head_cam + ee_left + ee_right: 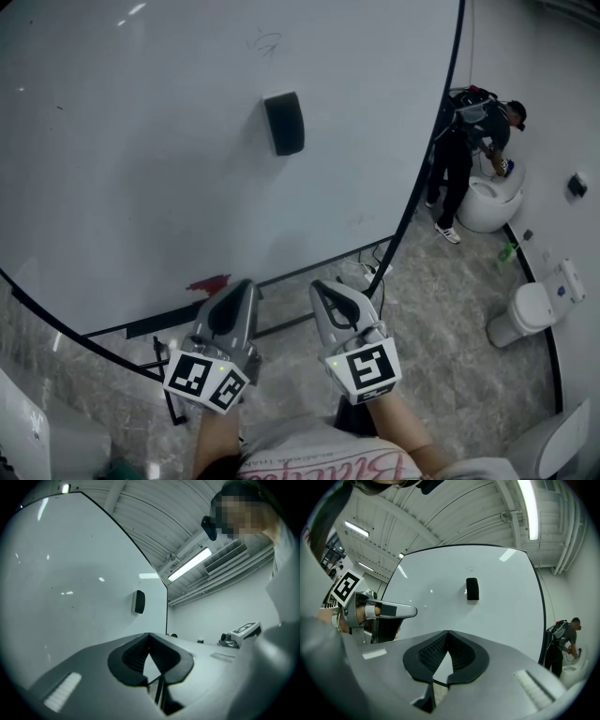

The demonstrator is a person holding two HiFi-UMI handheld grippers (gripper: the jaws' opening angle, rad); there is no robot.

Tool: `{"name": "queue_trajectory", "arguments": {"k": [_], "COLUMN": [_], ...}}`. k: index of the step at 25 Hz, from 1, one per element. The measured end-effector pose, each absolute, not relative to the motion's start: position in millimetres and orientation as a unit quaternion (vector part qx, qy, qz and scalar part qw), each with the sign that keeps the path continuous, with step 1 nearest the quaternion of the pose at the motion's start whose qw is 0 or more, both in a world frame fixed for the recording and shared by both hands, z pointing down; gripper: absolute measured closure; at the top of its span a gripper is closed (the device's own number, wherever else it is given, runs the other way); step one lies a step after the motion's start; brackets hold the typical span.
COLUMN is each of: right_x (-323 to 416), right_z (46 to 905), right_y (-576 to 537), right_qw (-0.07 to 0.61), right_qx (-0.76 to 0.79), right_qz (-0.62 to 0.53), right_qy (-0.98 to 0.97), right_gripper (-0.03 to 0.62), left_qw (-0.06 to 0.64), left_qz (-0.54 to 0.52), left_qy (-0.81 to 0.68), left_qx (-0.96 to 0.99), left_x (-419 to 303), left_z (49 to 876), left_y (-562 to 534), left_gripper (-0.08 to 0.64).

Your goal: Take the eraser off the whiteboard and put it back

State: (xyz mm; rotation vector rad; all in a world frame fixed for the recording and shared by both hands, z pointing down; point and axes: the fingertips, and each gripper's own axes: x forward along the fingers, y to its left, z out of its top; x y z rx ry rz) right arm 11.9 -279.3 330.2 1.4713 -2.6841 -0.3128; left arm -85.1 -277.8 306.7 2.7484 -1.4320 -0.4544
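While our left gripper (242,291) and right gripper (326,292) hang shut and empty at 6 o'clock, the eraser (284,123) sits on the whiteboard (112,187) toward 12. Reaching with jaws unopened, we could knock it down. The board's edge and a person (469,159) crowd 2 o'clock; 10 o'clock lies open.
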Motion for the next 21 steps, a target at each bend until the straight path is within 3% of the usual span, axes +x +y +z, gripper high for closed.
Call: {"name": "queue_trajectory", "arguments": {"k": [21], "right_x": [11.1], "right_z": [329.1], "right_y": [-280.0], "right_qw": [0.029], "right_qx": [0.483], "right_qz": [-0.092], "right_qy": [-0.870], "right_gripper": [0.592], "left_qw": [0.008], "left_qz": [-0.147], "left_qy": [-0.454], "left_qx": [0.879], "left_x": [-87.7], "left_z": [308.4], "left_y": [-277.1], "left_gripper": [0.561]}}
